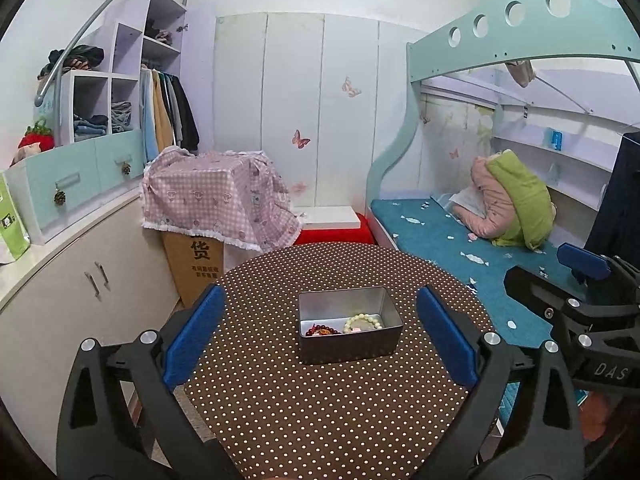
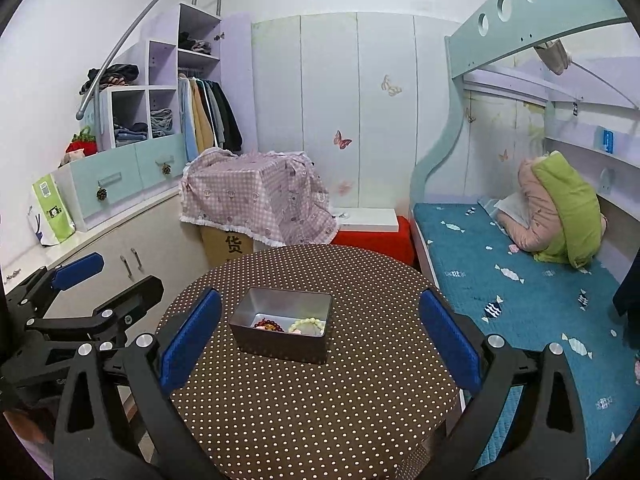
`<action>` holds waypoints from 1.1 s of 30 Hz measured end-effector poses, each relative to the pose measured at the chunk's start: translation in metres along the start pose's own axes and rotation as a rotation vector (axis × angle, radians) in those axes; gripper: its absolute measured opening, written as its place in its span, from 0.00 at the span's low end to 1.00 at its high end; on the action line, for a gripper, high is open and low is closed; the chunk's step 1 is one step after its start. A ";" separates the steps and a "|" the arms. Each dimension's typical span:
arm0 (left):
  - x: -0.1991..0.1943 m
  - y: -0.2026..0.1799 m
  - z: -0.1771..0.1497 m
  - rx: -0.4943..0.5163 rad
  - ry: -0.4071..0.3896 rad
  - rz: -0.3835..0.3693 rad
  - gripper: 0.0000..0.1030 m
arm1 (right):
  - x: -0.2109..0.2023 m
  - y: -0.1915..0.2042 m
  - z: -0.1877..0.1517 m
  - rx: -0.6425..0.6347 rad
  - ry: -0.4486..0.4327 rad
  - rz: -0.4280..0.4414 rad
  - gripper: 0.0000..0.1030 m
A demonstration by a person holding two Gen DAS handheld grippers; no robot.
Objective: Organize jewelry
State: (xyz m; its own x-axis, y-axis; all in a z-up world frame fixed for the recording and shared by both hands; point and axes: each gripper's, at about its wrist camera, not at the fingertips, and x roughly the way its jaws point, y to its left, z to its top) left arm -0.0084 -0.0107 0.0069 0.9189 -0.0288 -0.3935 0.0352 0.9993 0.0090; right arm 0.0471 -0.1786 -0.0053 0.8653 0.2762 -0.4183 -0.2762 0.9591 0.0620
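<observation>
A grey metal tin stands open on the round brown polka-dot table. Inside lie a dark red bead bracelet and a pale cream bead bracelet. My left gripper is open and empty, its blue pads wide apart on either side of the tin, held back from it. The tin shows in the right wrist view with the red bracelet and cream bracelet. My right gripper is open and empty. The tin sits left of its centre.
A bed with a blue cover runs along the right. A box under a pink checked cloth and a red stool stand behind the table. White cabinets line the left.
</observation>
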 end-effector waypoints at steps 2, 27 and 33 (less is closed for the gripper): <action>0.000 0.002 0.001 -0.002 0.000 0.001 0.94 | -0.001 0.001 0.000 -0.003 -0.002 -0.005 0.93; 0.007 0.001 0.001 -0.013 0.023 0.009 0.95 | 0.000 0.002 0.004 0.006 0.011 -0.034 0.93; 0.009 0.005 -0.002 -0.018 0.027 0.001 0.95 | 0.001 0.007 0.002 -0.001 0.019 -0.050 0.93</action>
State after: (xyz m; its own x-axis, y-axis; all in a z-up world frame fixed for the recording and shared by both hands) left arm -0.0009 -0.0058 0.0022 0.9079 -0.0278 -0.4183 0.0274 0.9996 -0.0070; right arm 0.0469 -0.1718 -0.0034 0.8697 0.2271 -0.4383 -0.2334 0.9716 0.0403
